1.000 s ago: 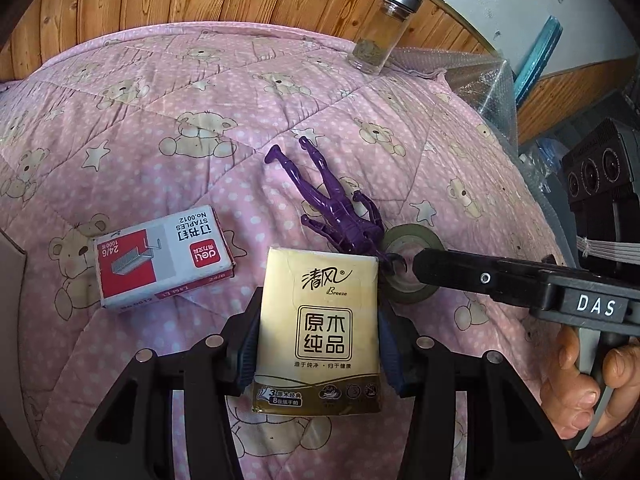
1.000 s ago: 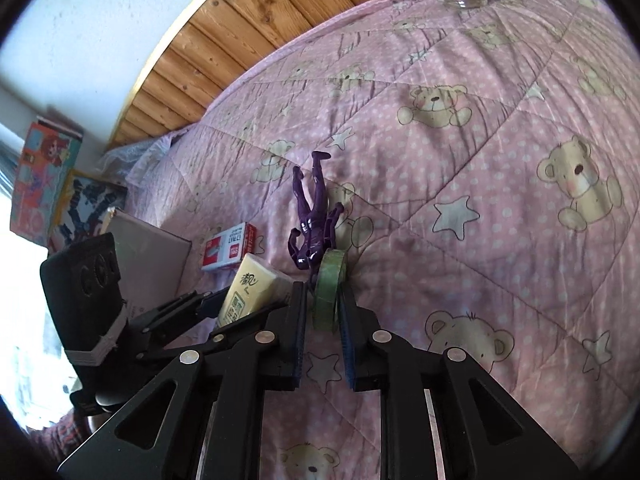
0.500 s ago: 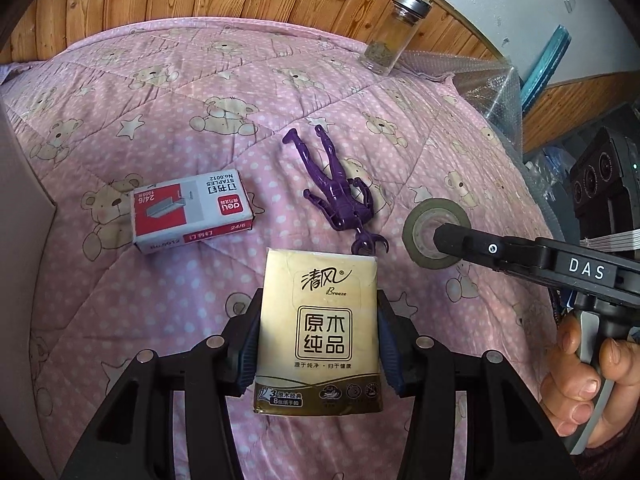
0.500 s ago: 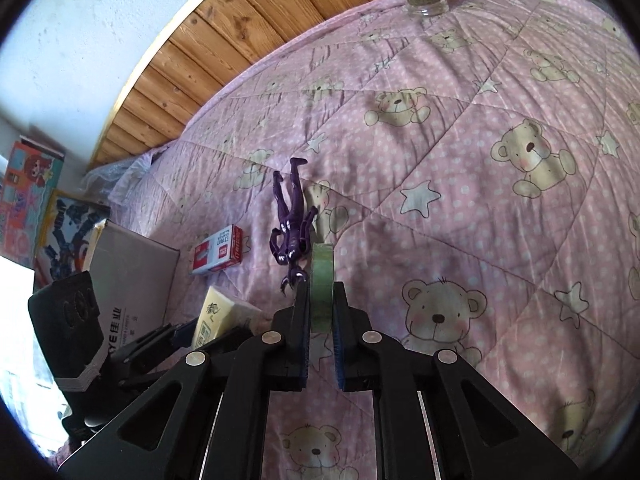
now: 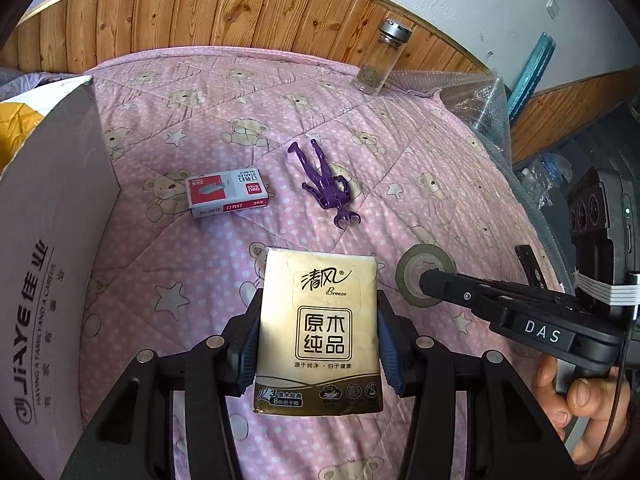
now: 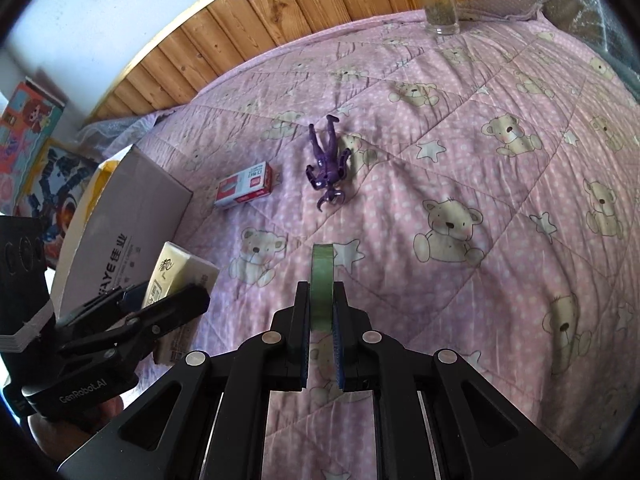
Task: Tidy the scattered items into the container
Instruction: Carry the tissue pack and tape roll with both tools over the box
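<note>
Between both tongs, one item each, held above the bed.
Left tongs clamped the tissue pack, cardboard box to their left; right tongs pinched the tape roll edge-on, its ring face shown only by the left view; staple box and purple figure lay ahead.

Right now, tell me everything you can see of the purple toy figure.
The purple toy figure is a small jointed figurine, plastic by its look, lying flat on the pink bear-print quilt. Its legs point toward the wooden wall, and its arms are bent outward. A claw-like part sticks out at the near end. Nothing grips it; it lies apart from the staple box, touching only the quilt.
</note>
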Action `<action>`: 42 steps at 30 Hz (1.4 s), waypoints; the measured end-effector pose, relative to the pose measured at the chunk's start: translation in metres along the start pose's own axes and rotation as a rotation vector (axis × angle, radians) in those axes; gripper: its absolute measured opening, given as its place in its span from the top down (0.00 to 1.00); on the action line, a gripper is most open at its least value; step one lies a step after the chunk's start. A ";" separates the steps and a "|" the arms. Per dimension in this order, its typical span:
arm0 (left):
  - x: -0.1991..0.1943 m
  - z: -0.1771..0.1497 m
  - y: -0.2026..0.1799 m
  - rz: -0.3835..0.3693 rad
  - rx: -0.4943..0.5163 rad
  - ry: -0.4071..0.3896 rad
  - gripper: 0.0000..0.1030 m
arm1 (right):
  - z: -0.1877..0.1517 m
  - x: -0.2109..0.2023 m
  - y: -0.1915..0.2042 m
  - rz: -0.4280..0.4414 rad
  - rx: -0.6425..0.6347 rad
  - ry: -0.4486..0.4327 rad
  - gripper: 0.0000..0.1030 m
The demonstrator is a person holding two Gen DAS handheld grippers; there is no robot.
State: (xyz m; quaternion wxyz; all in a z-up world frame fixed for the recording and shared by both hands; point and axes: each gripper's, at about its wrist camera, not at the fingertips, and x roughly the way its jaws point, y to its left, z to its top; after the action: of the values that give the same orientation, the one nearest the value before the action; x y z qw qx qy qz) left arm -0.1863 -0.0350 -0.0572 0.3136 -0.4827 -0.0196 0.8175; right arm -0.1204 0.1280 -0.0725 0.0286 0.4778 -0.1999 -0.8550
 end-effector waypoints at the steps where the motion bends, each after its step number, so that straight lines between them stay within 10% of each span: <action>1: -0.006 -0.003 -0.001 0.002 0.001 -0.006 0.51 | -0.004 -0.004 0.004 -0.005 -0.008 -0.003 0.90; 42: -0.210 -0.101 -0.015 0.130 0.010 -0.300 0.51 | -0.121 -0.108 0.165 0.018 -0.308 -0.120 0.90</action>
State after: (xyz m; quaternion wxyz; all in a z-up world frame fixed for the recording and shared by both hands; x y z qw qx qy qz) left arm -0.0272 -0.1613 0.0573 0.2557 -0.3539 -0.0309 0.8991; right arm 0.0149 -0.0359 0.0195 0.0971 0.4139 -0.0718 -0.9023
